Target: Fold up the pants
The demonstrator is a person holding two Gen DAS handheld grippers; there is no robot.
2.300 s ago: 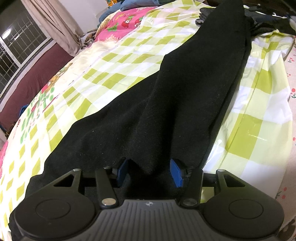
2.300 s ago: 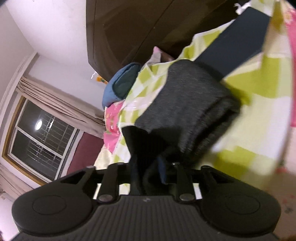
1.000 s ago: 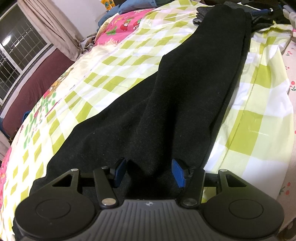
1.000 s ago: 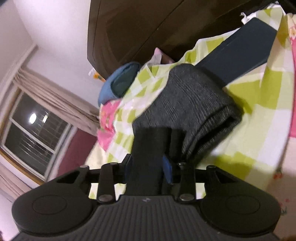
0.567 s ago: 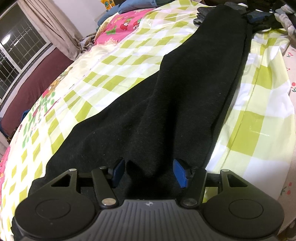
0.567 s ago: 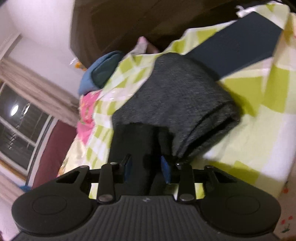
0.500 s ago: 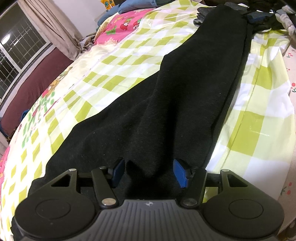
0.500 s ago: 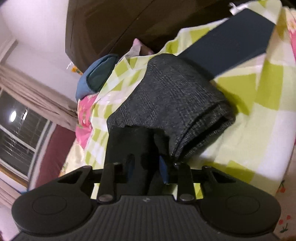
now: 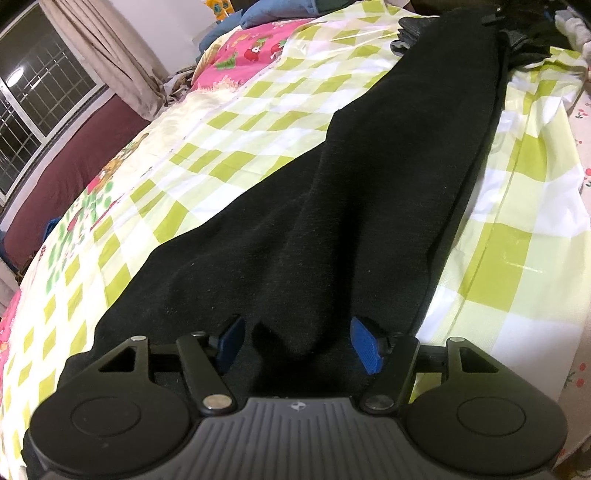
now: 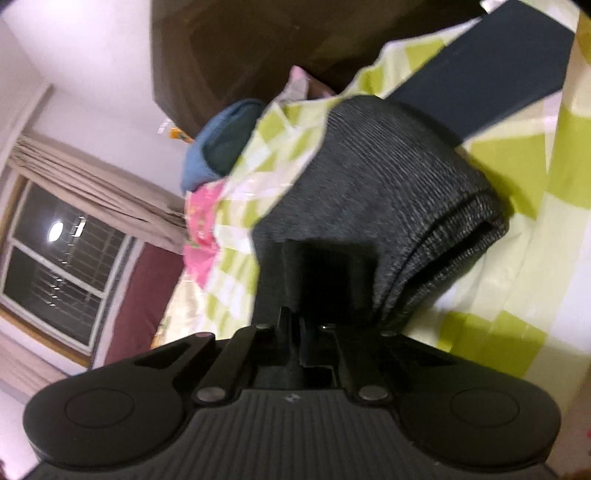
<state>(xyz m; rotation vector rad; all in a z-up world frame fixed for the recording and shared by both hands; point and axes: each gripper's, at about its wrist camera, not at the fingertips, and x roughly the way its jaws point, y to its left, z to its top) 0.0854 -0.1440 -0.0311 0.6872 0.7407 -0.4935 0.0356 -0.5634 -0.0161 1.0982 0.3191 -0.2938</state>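
**A:** In the left wrist view, the long black fleece pants [image 9: 369,192] run from the bottom centre of the frame up to the upper right, laid out along the green-and-white checked bedsheet [image 9: 229,125]. The left gripper [image 9: 301,341] sits over the near end with a ridge of cloth bunched between its blue pads [image 9: 365,345]. Its jaws are opening, and neither pad seems to press on the cloth, though black on black makes that hard to be sure of.

**B:** So it is letting go. And the right gripper [image 10: 312,332]?

**A:** Its jaws are drawn together at bottom centre of the right wrist view, clamped on a dark flap of black fabric that I take to be the pants' far end, just in front of a folded grey ribbed knit garment [image 10: 388,192].

**B:** Then the fold should be led from that end?

**A:** I'd say so. Keep the pinch firm, lift just enough to clear the sheet, and carry the end over so the edges line up. The left gripper should clear the ridge fully first, or it will drag a wrinkle in.

**B:** And the room?

**A:** At the left of the left wrist view, a barred window [image 9: 33,92] dark outside, a beige curtain [image 9: 107,48] and a maroon wall below. A pink floral patch [image 9: 251,48] and blue pillows [image 9: 273,13] lie at the top. A dark wooden wardrobe [image 10: 280,44] fills the top of the right wrist view.
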